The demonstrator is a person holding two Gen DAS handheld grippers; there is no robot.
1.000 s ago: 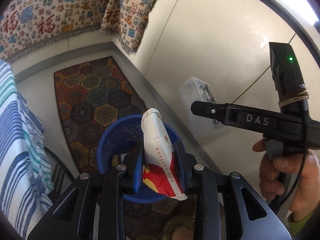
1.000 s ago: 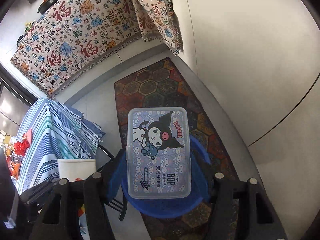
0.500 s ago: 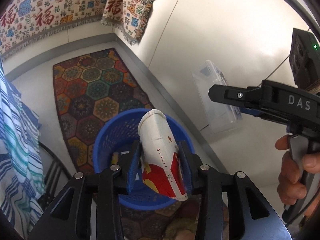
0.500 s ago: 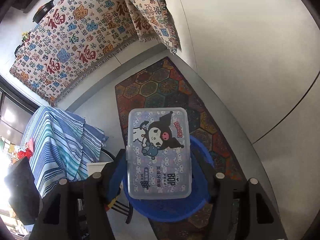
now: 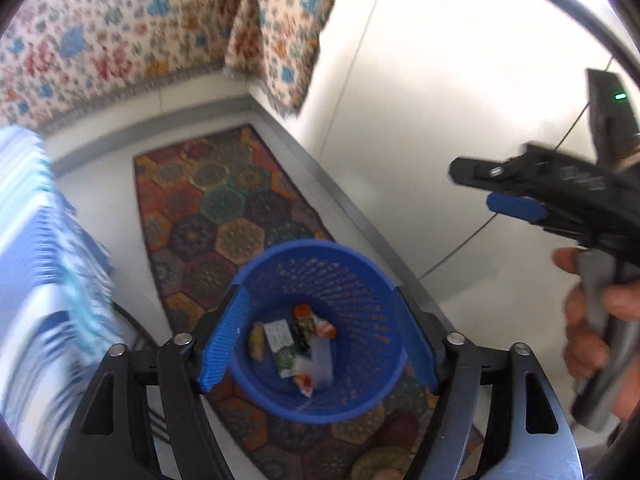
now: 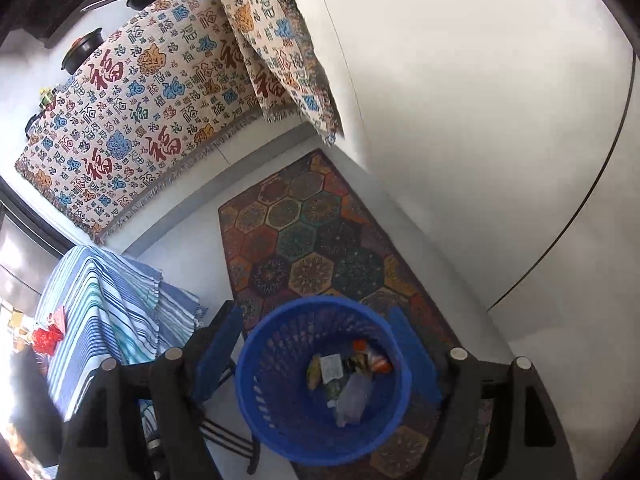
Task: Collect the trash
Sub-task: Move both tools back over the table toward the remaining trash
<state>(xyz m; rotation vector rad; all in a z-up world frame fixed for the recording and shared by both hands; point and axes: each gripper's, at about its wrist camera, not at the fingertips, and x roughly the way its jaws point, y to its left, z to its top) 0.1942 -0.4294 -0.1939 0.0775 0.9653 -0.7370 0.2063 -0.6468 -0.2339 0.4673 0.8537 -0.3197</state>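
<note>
Floor: patterned rug [image 6: 316, 248] by a white wall.
Left hand-held gripper [image 5: 320, 336]: wide apart, holding nothing, above the bin.
Right hand-held gripper [image 6: 316, 352]: wide apart, holding nothing.
Bin [image 6: 260, 380]: blue, on the rug.
Trash [image 6: 346, 376]: wrappers and a clear box [image 5: 322, 362] on the bin's bottom.

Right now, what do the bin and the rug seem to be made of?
The bin looks like blue molded plastic: its wall is a grid of small holes. The rug is probably woven or printed textile, matte, with hexagon patterns; the weave is too small to see.
</note>
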